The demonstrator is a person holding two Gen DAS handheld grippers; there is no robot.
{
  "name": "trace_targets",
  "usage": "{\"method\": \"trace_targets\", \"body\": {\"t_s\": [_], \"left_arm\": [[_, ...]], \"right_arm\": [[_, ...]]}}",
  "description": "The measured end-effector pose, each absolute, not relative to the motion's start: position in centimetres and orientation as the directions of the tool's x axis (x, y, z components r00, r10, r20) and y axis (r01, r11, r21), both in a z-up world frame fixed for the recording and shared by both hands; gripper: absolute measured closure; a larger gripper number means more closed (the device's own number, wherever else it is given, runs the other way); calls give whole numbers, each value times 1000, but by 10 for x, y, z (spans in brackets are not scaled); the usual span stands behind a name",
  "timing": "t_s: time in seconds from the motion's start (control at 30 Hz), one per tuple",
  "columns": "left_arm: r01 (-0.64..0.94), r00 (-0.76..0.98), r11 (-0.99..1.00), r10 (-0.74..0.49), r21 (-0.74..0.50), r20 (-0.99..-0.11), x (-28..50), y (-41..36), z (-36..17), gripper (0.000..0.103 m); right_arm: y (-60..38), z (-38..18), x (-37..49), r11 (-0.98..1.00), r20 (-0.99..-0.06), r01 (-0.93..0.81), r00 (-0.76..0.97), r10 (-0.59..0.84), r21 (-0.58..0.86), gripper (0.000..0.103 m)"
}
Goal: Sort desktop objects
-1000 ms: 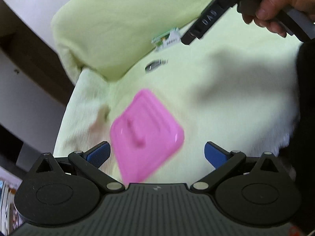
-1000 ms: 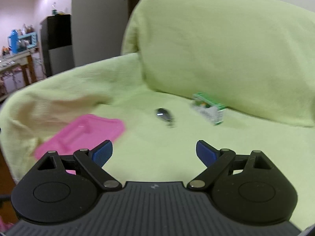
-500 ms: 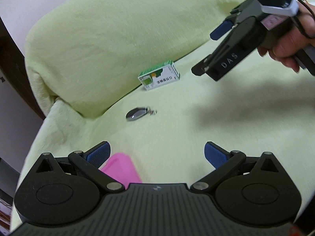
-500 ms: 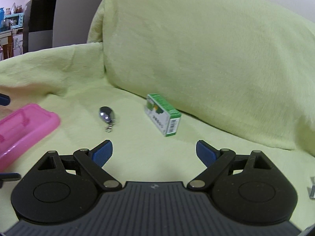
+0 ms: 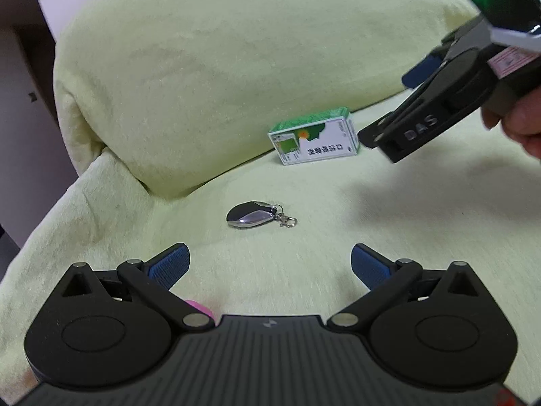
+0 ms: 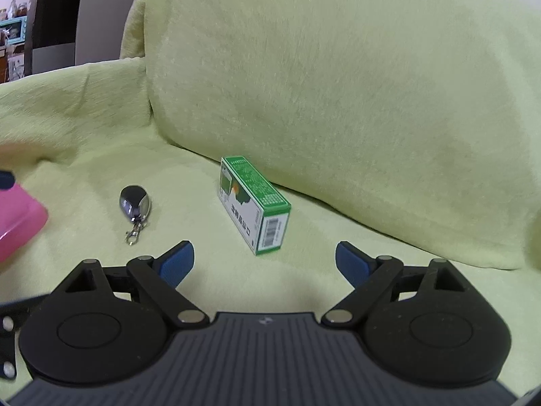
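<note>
Bare seat [image 6: 189,155] around box [image 6: 257,203] and fob [image 6: 134,203].

A sofa [image 6: 338,67] draped in pale yellow-green plush fabric fills the view, with a dark cabinet [image 6: 50,23] and cluttered shelves [image 6: 12,34] beyond its armrest.

This is a home, most likely a living room. A sofa [image 6: 338,67] draped in a pale yellow-green plush cover [image 5: 203,67] fills both views, with a back cushion and a padded armrest at its left edge. Beyond the armrest, in the right wrist view, stand a dark cabinet [image 6: 52,23] with jars on top and a turquoise countertop oven [image 6: 13,30] on a cluttered shelf.
</note>
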State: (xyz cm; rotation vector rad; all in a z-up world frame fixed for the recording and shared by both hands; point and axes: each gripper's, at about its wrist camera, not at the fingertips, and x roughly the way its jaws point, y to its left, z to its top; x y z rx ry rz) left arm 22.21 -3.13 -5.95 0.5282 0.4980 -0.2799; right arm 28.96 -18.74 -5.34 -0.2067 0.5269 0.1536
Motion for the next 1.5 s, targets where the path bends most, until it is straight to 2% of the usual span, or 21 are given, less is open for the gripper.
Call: {"method": "trace_targets", "body": {"t_s": [0.1,0.27,0.33,0.6,0.8,0.9,1.07,1.13,1.17,1.27,1.5], "left_arm": [[339,858,857,-113,388,-501,229,-27,-60,1],[309,865,875,-96,373,-492,246,-24,-60,1],[301,867,883,-95,361,-489,252,-21,-57,1],[292,858,893,-87,343,-506,266,-13,-61,1],[303,851,884,-82,356,-518,269,-18,-66,1],[310,850,879,-86,362,-519,269,-21,-68,1],[325,846,873,-97,364,-525,267,-23,-68,1],[330,845,872,-102,362,-525,267,-23,-68,1],[333,845,871,-105,361,-525,266,-23,-68,1],[335,843,872,-108,357,-527,266,-23,-68,1],[336,840,874,-110,350,-531,265,-21,-66,1]], "right_arm": [[-181,-59,309,963,-522,-208,848,89,-174,30],[-175,-68,339,958,-546,-214,834,78,-189,45],[-176,-72,349,959,-562,-213,824,74,-187,61],[-173,-79,368,946,-573,-230,817,61,-228,67],[-160,-75,329,879,-547,-296,836,50,-372,78],[-156,-75,297,821,-530,-342,846,56,-458,78],[-160,-75,239,718,-570,-440,818,74,-539,76],[-165,-71,215,701,-573,-457,815,84,-547,56],[-167,-67,205,700,-566,-457,819,92,-548,52],[-174,-57,192,726,-580,-460,808,105,-511,50],[-183,-49,222,833,-637,-455,752,170,-315,45]]}}
